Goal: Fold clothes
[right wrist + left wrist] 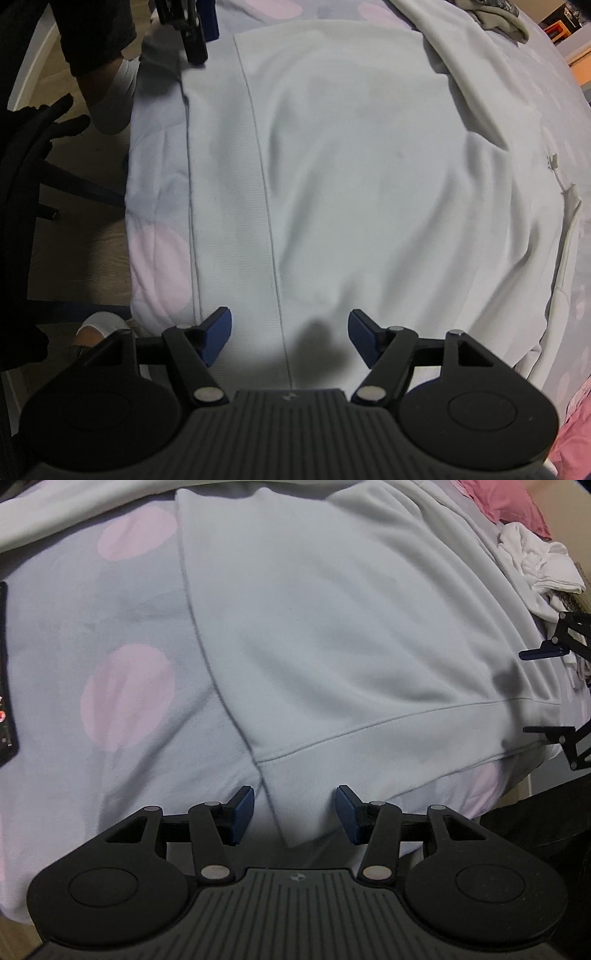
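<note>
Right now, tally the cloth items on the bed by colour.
Pale grey: 1, sweatshirt
White: 1, crumpled pile
Pink: 1, garment
Grey-green: 1, garment
Total: 4

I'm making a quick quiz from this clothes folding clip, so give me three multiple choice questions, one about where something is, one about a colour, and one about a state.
1. Where does the pale sweatshirt lie?
A. flat on the dotted bedspread
B. on a hanger
C. in a basket

2. What colour are the bedspread's dots?
A. green
B. pink
C. black

3. How do the left gripper and right gripper stand?
A. both shut on cloth
B. one open, one shut
C. both open, holding nothing

Answers: 1 A, the sweatshirt is spread on the bedspread. 2 B, pink rounds show beside the sweatshirt. 3 C, each gripper's blue pads stand apart at the hem.
</note>
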A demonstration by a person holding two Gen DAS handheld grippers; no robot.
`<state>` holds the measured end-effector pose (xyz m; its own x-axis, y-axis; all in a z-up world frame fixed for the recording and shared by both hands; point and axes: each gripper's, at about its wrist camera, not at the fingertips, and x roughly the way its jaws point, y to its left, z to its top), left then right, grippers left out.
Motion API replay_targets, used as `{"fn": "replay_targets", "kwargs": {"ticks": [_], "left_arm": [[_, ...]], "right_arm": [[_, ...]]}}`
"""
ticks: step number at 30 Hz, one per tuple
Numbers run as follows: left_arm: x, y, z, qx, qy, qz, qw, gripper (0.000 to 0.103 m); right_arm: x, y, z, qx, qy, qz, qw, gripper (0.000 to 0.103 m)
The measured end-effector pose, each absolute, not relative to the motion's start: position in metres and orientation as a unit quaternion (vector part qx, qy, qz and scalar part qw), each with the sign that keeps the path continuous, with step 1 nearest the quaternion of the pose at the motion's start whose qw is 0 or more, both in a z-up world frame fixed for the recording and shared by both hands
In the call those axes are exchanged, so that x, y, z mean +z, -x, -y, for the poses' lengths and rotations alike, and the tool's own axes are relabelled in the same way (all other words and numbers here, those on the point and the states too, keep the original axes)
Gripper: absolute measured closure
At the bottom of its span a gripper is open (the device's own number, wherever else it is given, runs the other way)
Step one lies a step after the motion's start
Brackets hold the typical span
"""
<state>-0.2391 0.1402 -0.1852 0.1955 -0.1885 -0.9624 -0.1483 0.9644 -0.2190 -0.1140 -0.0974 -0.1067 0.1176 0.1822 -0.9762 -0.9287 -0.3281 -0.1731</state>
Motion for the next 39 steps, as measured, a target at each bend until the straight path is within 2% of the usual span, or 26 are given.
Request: {"fn": "replay_targets", "kwargs": {"ticks": [6, 7, 8, 9, 10, 12, 22, 32, 39], "left_arm": [[-0.193, 0.234, -0.13, -0.025, 0.119, -0.633, 0.764, 0.058], [-0.192, 0.235, -0.132, -0.023, 0.117, -0.633, 0.765, 0.062], [-0.191, 0.236, -0.133, -0.021, 0.114, -0.632, 0.766, 0.073], [-0.19, 0.236, -0.134, -0.019, 0.111, -0.631, 0.768, 0.079], [-0.188, 0.236, -0.137, -0.018, 0.114, -0.628, 0.77, 0.092], [-0.185, 0.238, -0.142, -0.016, 0.125, -0.623, 0.772, 0.1], [-0.132, 0.262, -0.166, -0.052, 0.174, -0.626, 0.759, 0.101], [-0.133, 0.286, -0.156, -0.052, 0.023, -0.732, 0.679, 0.101], [-0.151, 0.3, -0.164, -0.039, -0.009, -0.767, 0.64, 0.101]], "right_arm": [[-0.106, 0.114, 0.098, 0.581, 0.575, -0.326, 0.474, 0.028], [-0.107, 0.114, 0.098, 0.58, 0.577, -0.326, 0.474, 0.028], [-0.107, 0.114, 0.098, 0.579, 0.578, -0.327, 0.474, 0.028], [-0.108, 0.114, 0.097, 0.577, 0.579, -0.327, 0.474, 0.028], [-0.108, 0.114, 0.097, 0.577, 0.579, -0.328, 0.474, 0.028], [-0.108, 0.114, 0.097, 0.576, 0.58, -0.328, 0.473, 0.028], [-0.103, 0.114, 0.097, 0.578, 0.583, -0.32, 0.473, 0.028], [-0.095, 0.118, 0.097, 0.587, 0.575, -0.317, 0.474, 0.028], [-0.09, 0.119, 0.099, 0.591, 0.575, -0.315, 0.47, 0.028]]}}
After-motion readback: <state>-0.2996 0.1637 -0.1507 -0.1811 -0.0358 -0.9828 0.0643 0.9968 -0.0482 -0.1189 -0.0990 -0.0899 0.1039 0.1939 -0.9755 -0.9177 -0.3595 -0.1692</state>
